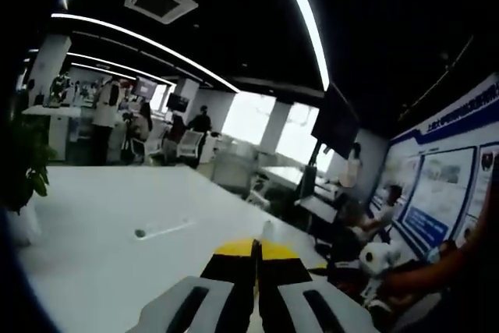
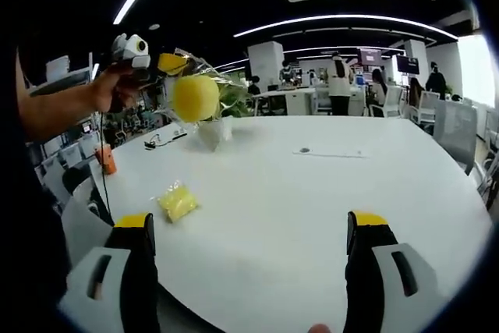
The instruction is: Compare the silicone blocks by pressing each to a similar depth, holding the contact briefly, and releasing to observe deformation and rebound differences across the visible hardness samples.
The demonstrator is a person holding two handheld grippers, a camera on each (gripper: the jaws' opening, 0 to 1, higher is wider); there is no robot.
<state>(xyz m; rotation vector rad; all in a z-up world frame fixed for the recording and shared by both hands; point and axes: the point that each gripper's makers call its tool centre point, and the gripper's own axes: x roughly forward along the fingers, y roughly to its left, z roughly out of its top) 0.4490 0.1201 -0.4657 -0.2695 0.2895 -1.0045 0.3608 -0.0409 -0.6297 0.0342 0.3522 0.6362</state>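
Seen from the right gripper view: right gripper [image 2: 251, 220] low over a white table [image 2: 312, 193], jaws spread wide with nothing between them. Black jaws, yellow-capped, on pale grey bodies. Broad bare tabletop ahead, smooth and matte, curving off to a rounded edge at left and right. Small yellow sample [image 2: 178, 202] in crinkled clear wrap lying flat on the table just beyond the left jaw, near the table's left edge. Farther back, a dark cable [image 2: 160, 139], an orange object [image 2: 107, 160] at the edge, and a leafy plant [image 2: 222, 103] in a white pot.

Above the table at upper left, raised in a hand [image 2: 109, 87]: left gripper [image 2: 173, 64], with a round yellow sample [image 2: 195, 97], smooth and ball-like, hanging at its tip inside glossy clear film, well clear of the tabletop.

From the left gripper view: left gripper [image 1: 255, 251] with jaws pressed together, only a hairline seam between the yellow tips; whatever is pinched there too thin to make out. Open white table [image 1: 117, 208] beyond, with a small round port [image 1: 140, 233]. Past the far edge, chairs, seated people and a dark monitor [image 1: 335, 122].
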